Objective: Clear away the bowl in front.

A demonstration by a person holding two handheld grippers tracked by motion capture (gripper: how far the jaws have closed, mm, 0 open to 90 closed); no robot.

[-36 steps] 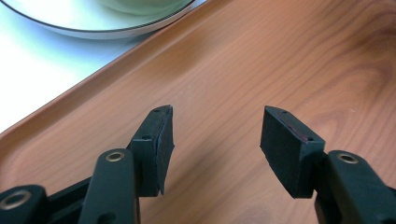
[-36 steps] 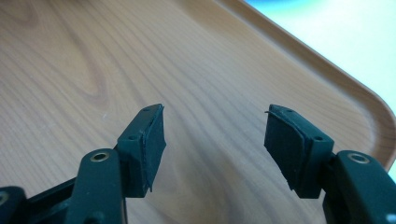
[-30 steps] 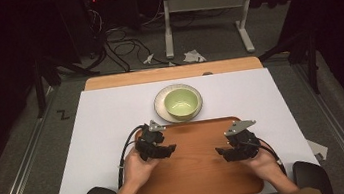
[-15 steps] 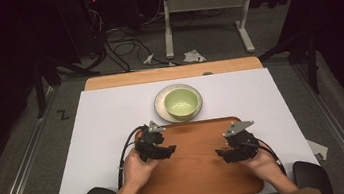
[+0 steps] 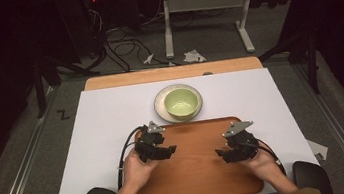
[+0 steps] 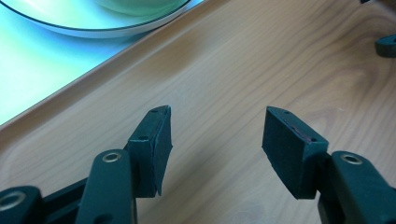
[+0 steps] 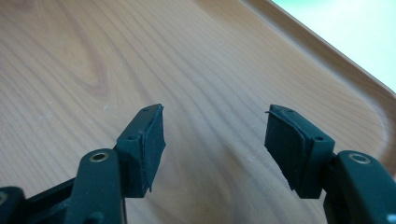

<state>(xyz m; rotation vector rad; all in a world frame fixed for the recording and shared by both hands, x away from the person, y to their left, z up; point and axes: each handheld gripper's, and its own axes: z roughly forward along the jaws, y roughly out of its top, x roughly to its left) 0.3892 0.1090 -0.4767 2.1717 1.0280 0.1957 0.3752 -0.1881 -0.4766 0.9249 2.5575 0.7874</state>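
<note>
Bare wood across the rounded brown wooden tray (image 5: 198,176) between both open-jawed grippers. At twelve o'clock, just past the tray's far rim, blocked by a pale green bowl (image 5: 181,102) on a white plate (image 5: 160,98).

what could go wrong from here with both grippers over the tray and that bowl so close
The green bowl on its plate sits right beside the wooden tray's far edge, so pushing the tray forward could knock them. The left gripper is nearest the plate, and a forward reach might clip its rim. Both it and the right gripper are open and empty.
</note>
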